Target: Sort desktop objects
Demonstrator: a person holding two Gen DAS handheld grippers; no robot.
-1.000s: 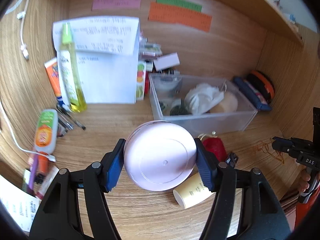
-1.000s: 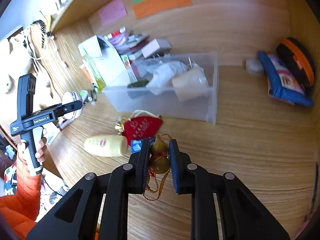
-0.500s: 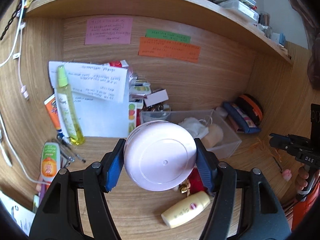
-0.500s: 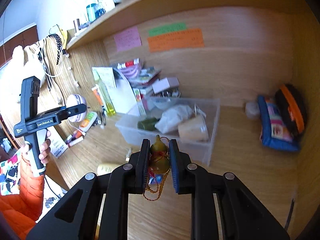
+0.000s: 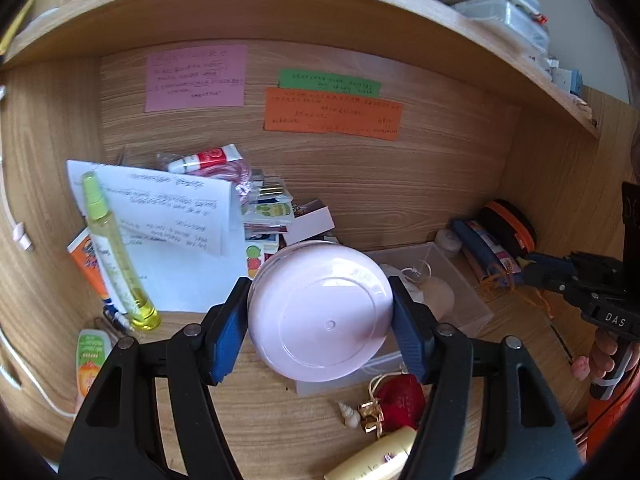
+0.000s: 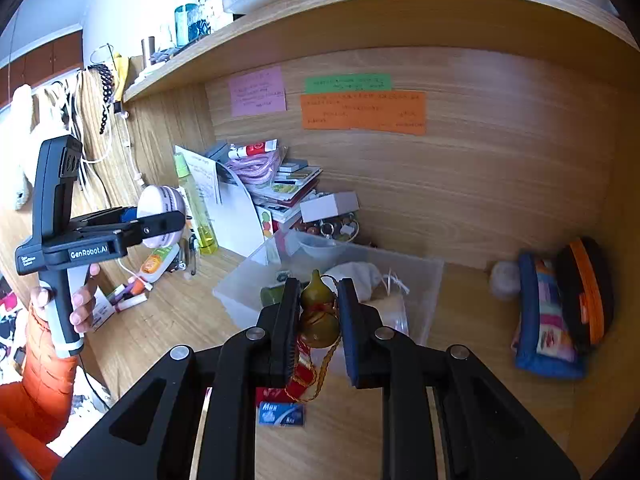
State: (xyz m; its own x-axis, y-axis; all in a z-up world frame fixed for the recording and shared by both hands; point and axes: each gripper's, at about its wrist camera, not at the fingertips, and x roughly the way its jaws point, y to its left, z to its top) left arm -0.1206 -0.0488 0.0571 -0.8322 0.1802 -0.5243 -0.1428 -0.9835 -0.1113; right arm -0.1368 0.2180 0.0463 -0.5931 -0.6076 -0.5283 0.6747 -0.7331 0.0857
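- Currently, left wrist view: the left gripper (image 5: 320, 324) is clamped on a round pink jar (image 5: 320, 312); both blue fingers (image 5: 226, 332) press its rim on opposite sides. The jar is held off the tabletop (image 5: 272, 420).
- Beyond the fingertips, partly hidden by the jar, sits the clear plastic bin (image 5: 464, 280), with white and tan items inside.
- Below the fingers on the tabletop: a red pouch (image 5: 400, 398), a small shell (image 5: 348, 414) and a cream tube (image 5: 372, 460). Left of the fingers, a yellow spray bottle (image 5: 116, 256) leans on papers.
- Right wrist view: the right gripper (image 6: 320, 316) is closed narrowly on a small gourd charm (image 6: 318, 312); its red-and-gold cord (image 6: 308, 376) hangs down between the fingers.
- The bin lies directly ahead of these fingertips, its near wall just past them. A blue card (image 6: 282, 414) lies on the tabletop beneath the fingers.
- Step in hand, judged: both items are picked and in carry toward the bin.
- Next move, judged: bring each pair of fingers over the open bin and release. The jar is wide and needs free space among the contents; the dangling cord should clear the wall before release.
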